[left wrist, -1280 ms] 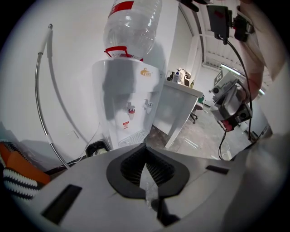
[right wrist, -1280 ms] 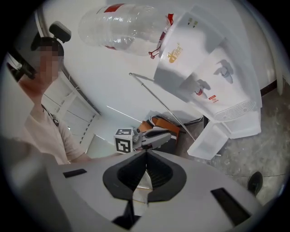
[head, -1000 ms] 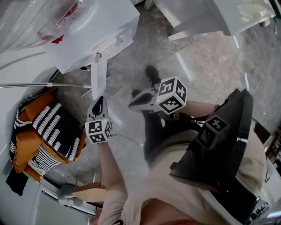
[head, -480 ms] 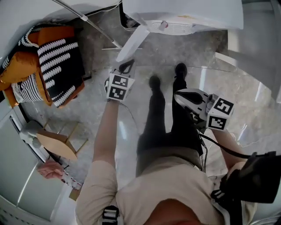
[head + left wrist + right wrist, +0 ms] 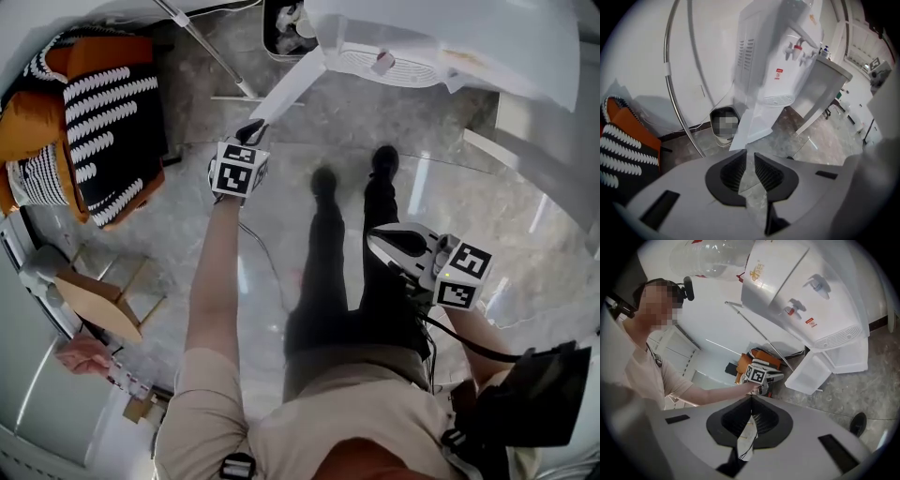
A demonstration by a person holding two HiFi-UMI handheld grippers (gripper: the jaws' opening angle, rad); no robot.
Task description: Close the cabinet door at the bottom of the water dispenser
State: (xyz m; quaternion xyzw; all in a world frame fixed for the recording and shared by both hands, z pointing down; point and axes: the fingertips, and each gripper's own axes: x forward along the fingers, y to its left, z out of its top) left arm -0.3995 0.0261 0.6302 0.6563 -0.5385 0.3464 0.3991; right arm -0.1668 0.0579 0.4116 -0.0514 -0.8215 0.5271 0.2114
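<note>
Slippage looked likely: your left claw [image 5: 255, 127], empty jaws just opening to a slit, hovered beside the thin edge of the cabinet door [image 5: 292, 82] swung out below the water dispenser [image 5: 441, 37], your right claw [image 5: 375, 238] shut, empty.

Bright even indoor light, glare streaks on glossy floor [image 5: 811, 140] beyond left gripper [image 5: 750, 154] fingers, fisheye bending, dark vignetted corners

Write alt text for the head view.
Seen from above, the left claw, jaws just opening slightly with nothing between them, is close to the edge of the open white cabinet door beneath the water dispenser. The right claw hangs over the marble floor.
</note>
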